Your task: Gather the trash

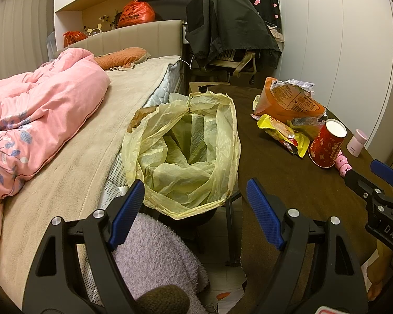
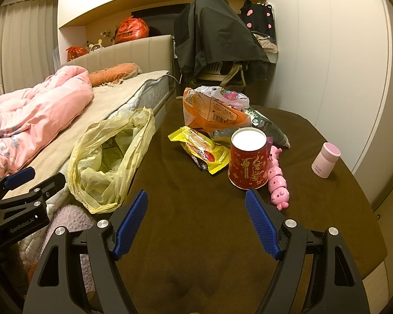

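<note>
Left wrist view: I am holding my left gripper [image 1: 195, 210] with jaws gaping and empty over the yellow trash bag [image 1: 186, 154], which is hanging open between bed [image 1: 73, 172] and table [image 1: 288, 183]. My right gripper [image 2: 196, 221] is hovering likewise spread and empty; wrappers [image 2: 204, 151] are lying at 12 o'clock, with the red cup [image 2: 249, 162] (upside down) at 1 o'clock.

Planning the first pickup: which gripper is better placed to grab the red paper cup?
Right. The right gripper is open over the table, pointing towards the red paper cup; the left gripper faces the yellow bag.
</note>
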Demonstrator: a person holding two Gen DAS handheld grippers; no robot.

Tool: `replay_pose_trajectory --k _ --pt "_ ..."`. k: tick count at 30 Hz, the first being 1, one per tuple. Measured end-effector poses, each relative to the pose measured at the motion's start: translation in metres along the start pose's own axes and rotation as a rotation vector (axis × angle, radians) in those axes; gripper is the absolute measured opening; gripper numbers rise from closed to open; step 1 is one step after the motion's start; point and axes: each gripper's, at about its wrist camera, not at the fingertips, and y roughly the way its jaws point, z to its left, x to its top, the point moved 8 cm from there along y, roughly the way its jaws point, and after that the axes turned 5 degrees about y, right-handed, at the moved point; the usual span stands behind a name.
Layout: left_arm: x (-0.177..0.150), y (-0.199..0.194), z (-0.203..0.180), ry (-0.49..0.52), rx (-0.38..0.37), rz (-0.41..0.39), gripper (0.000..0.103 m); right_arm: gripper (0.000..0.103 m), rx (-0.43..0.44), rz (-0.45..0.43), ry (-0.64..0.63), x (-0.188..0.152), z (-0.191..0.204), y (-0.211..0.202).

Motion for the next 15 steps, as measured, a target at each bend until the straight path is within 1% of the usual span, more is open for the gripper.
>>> replay_pose_trajectory --k 15 --pt "0.0002 -0.0007 0.0 0.0 -0.001 0.0 0.076 0.073 0.001 0.0 0.002 -0.0004 0.0006 0.0003"
